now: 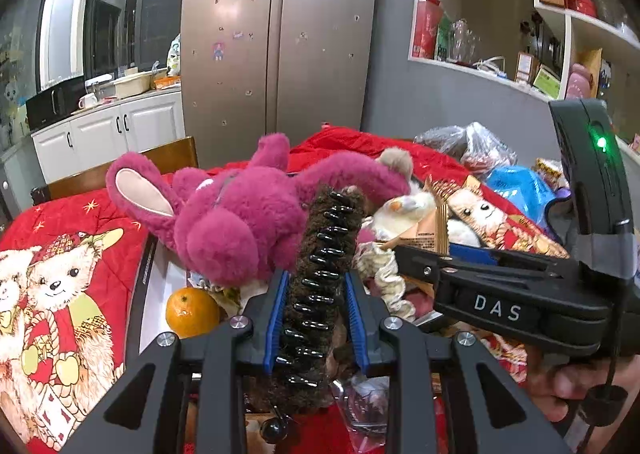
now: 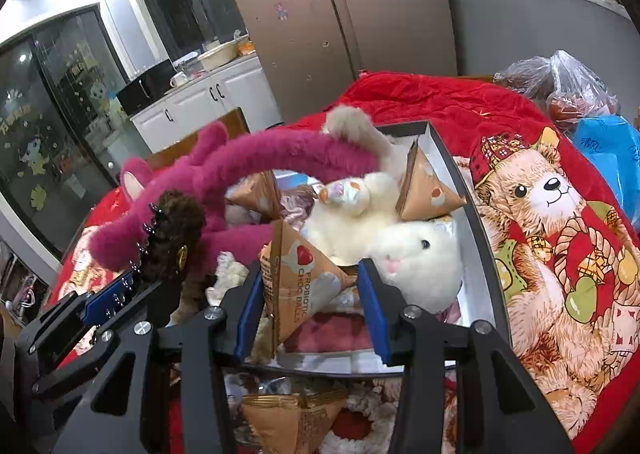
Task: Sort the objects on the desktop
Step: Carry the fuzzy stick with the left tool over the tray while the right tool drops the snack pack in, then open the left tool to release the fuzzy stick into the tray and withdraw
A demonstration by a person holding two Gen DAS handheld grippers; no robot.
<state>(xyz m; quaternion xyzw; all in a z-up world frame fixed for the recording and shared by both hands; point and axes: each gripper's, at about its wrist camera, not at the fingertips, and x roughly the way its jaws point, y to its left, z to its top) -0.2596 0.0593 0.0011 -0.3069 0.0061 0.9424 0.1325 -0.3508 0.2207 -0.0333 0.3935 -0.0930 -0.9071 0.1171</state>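
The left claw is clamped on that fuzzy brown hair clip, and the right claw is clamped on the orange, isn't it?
Not quite. The left claw does grip the hair clip, but the right claw is open around a snack packet, as the right wrist view shows. The orange lies untouched beside the pink plush in the left wrist view.

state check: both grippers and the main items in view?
left gripper: shut on the brown hair claw clip, lifted.
right gripper: open, astride the choc balls pouch.
pink plush: lying over the box.
white plush: lying in the box.
orange: resting beside the pink plush.
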